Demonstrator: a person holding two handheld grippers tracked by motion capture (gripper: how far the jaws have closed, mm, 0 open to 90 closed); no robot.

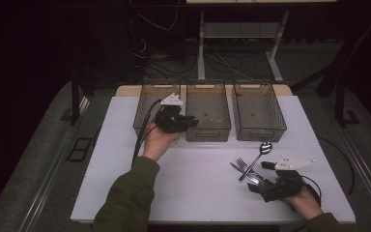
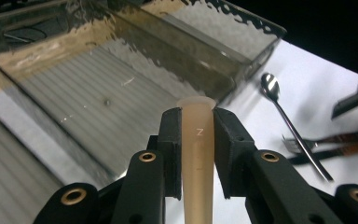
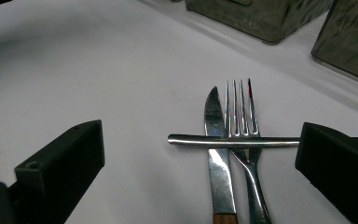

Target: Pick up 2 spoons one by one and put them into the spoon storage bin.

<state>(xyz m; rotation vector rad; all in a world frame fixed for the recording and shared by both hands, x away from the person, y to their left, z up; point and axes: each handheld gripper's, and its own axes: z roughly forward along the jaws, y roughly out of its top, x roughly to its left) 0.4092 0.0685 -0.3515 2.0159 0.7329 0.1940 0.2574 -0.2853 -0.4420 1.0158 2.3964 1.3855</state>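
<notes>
My left gripper [image 2: 196,123] is shut on a beige tapered handle [image 2: 196,105] that stands up between its pads; the rest of that item is hidden. In the high view the left gripper [image 1: 178,121] hovers at the near rim between the left bin [image 1: 147,104] and the middle bin [image 1: 207,128]. My right gripper [image 3: 200,144] stands wide open just above the table. Between its jaws lie a knife [image 3: 220,161] and a fork [image 3: 242,116] side by side. A spoon [image 1: 262,150] lies across them, its handle [image 3: 186,139] over both.
Three translucent grey bins stand in a row at the back of the white table [image 1: 125,145], the right bin [image 1: 258,113] among them. The middle bin's ribbed floor [image 2: 98,112] holds only small specks. The person's sleeve [image 1: 125,198] comes in at the bottom left.
</notes>
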